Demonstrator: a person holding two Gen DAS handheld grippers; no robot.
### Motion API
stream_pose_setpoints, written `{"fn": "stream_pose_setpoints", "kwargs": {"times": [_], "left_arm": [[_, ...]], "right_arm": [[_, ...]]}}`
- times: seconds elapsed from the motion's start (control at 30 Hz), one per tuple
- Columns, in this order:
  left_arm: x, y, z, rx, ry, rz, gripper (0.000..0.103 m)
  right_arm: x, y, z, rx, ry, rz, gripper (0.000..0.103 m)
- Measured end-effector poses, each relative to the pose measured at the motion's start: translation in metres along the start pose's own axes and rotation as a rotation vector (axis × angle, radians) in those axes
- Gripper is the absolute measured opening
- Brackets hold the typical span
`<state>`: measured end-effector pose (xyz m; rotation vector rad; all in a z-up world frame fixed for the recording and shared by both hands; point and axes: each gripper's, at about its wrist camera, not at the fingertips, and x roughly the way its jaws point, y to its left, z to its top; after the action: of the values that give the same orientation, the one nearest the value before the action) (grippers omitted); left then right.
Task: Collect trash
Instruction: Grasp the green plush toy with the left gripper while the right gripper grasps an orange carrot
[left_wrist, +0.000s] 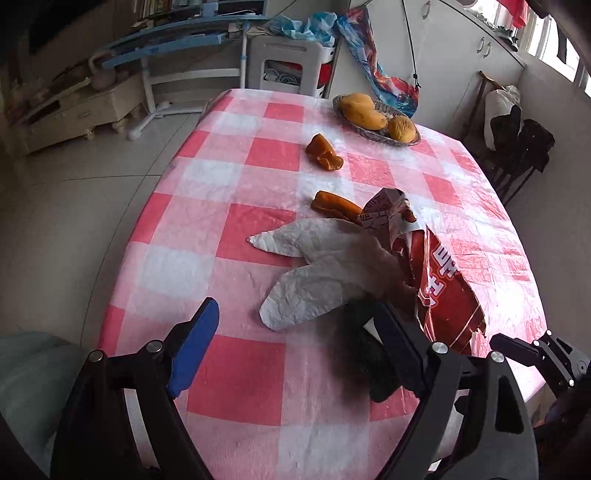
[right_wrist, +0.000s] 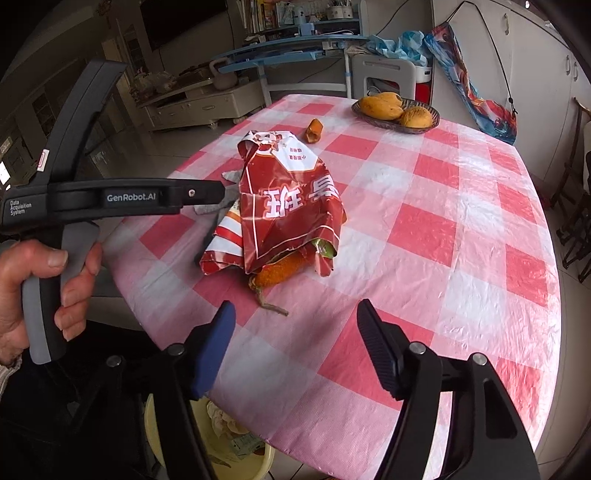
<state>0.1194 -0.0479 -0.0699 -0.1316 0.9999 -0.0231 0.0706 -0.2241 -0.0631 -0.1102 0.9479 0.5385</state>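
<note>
A crumpled red snack bag (right_wrist: 288, 206) lies on the counter (right_wrist: 461, 236) under its pink checked cloth, its long axis running away from the near edge, torn mouth toward the fruit basket (right_wrist: 397, 120). It partly covers an orange peel (right_wrist: 279, 271); white paper (left_wrist: 314, 266) spreads beside it. The right tongs (right_wrist: 295, 347) hang released just short of the bag's near end, nothing between them. The left tongs (left_wrist: 295, 343) stand released too, at the bag's side, the bag and paper touching the right finger.
</note>
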Motion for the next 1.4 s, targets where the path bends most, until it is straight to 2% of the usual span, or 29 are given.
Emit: {"fn": "stream_pose_setpoints", "kwargs": {"times": [0.2, 0.33, 0.4, 0.57, 0.67, 0.7, 0.77, 0.8, 0.83, 0.87, 0.93, 1.03, 1.1, 1.13, 1.23, 1.3, 1.33, 1.37, 1.4], "left_arm": [[0.009, -0.014, -0.004, 0.037, 0.029, -0.032, 0.083], [0.009, -0.016, -0.004, 0.041, 0.035, -0.047, 0.083], [0.010, -0.016, -0.004, 0.032, 0.039, -0.056, 0.083], [0.011, -0.024, -0.005, 0.049, 0.048, -0.090, 0.083], [0.013, -0.033, -0.009, 0.086, 0.068, -0.106, 0.081], [0.015, -0.035, -0.010, 0.090, 0.072, -0.116, 0.077], [0.014, -0.036, -0.009, 0.084, 0.070, -0.137, 0.056], [0.014, -0.036, -0.008, 0.087, 0.073, -0.144, 0.051], [0.013, -0.035, -0.008, 0.086, 0.076, -0.148, 0.046], [0.012, -0.033, -0.008, 0.087, 0.078, -0.144, 0.046], [0.011, -0.029, -0.008, 0.077, 0.085, -0.145, 0.046], [0.010, -0.025, -0.008, 0.071, 0.106, -0.164, 0.046], [0.011, -0.026, -0.007, 0.062, 0.108, -0.155, 0.053], [0.012, -0.027, -0.008, 0.061, 0.110, -0.156, 0.058], [0.014, -0.034, -0.010, 0.093, 0.111, -0.138, 0.061], [0.014, -0.040, -0.012, 0.124, 0.108, -0.118, 0.061], [0.013, -0.040, -0.013, 0.126, 0.107, -0.125, 0.059], [0.012, -0.040, -0.012, 0.126, 0.106, -0.137, 0.045], [0.011, -0.041, -0.012, 0.129, 0.104, -0.145, 0.043]], "right_arm": [[0.014, 0.000, 0.016, 0.003, -0.031, -0.078, 0.065], [0.006, -0.023, 0.021, 0.108, -0.090, -0.159, 0.065], [0.007, -0.030, 0.020, 0.132, -0.081, -0.130, 0.065], [0.014, -0.020, 0.021, 0.094, -0.057, -0.076, 0.065], [0.020, -0.015, 0.024, 0.074, -0.048, -0.077, 0.065], [0.022, -0.015, 0.025, 0.069, -0.046, -0.086, 0.065], [0.025, -0.015, 0.028, 0.064, -0.047, -0.092, 0.064], [0.026, -0.014, 0.028, 0.056, -0.046, -0.089, 0.064], [0.028, -0.014, 0.029, 0.045, -0.039, -0.097, 0.048], [0.029, -0.015, 0.030, 0.045, -0.028, -0.076, 0.031], [0.026, -0.020, 0.028, 0.057, -0.020, -0.056, 0.023], [0.017, -0.028, 0.022, 0.074, -0.018, -0.052, 0.021], [0.015, -0.033, 0.019, 0.094, -0.018, -0.048, 0.021], [0.015, -0.036, 0.019, 0.103, -0.026, -0.055, 0.022], [0.018, -0.038, 0.022, 0.125, -0.036, -0.053, 0.031], [0.020, -0.036, 0.023, 0.117, -0.030, -0.041, 0.031], [0.020, -0.033, 0.023, 0.101, -0.026, -0.042, 0.030], [0.019, -0.029, 0.023, 0.077, -0.025, -0.055, 0.023], [0.017, -0.027, 0.023, 0.057, -0.025, -0.064, 0.020]]}}
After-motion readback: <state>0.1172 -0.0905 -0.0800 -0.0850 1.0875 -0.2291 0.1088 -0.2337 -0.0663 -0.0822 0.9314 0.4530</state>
